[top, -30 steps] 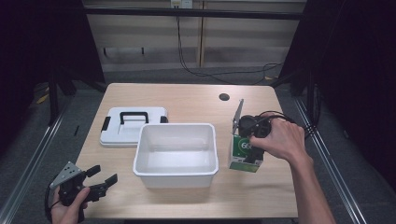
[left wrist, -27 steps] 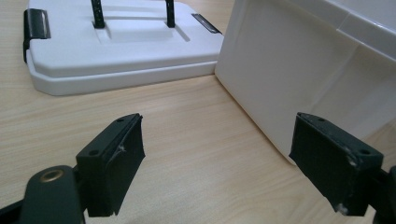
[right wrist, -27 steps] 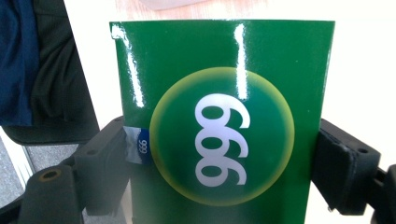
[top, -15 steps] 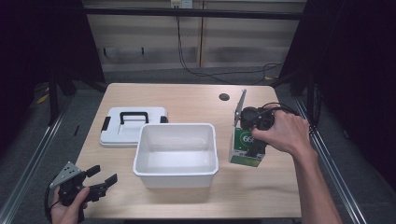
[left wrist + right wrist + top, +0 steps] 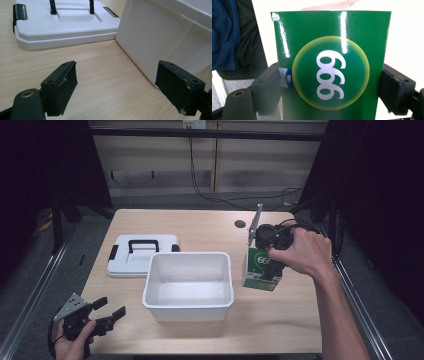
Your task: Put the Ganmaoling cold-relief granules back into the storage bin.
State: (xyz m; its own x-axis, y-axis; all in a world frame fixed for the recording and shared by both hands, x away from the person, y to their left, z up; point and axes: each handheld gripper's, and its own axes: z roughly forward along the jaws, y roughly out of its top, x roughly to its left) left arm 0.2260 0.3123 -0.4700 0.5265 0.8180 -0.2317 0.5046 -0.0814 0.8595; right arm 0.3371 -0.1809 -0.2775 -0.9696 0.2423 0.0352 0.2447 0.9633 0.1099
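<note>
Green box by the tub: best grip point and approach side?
Grip the green box across its two narrow side faces, coming from above, as the right gripper does now. It stands upright on the table, right of the white tub, so its flat, parallel sides are free. In the right gripper view both jaws flank the box at mid-height.

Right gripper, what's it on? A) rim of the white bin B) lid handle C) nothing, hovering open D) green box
D: in the right gripper view the jaws sit against both sides of the green box, and the high view shows the right gripper at that box, to the right of the white bin.
</note>
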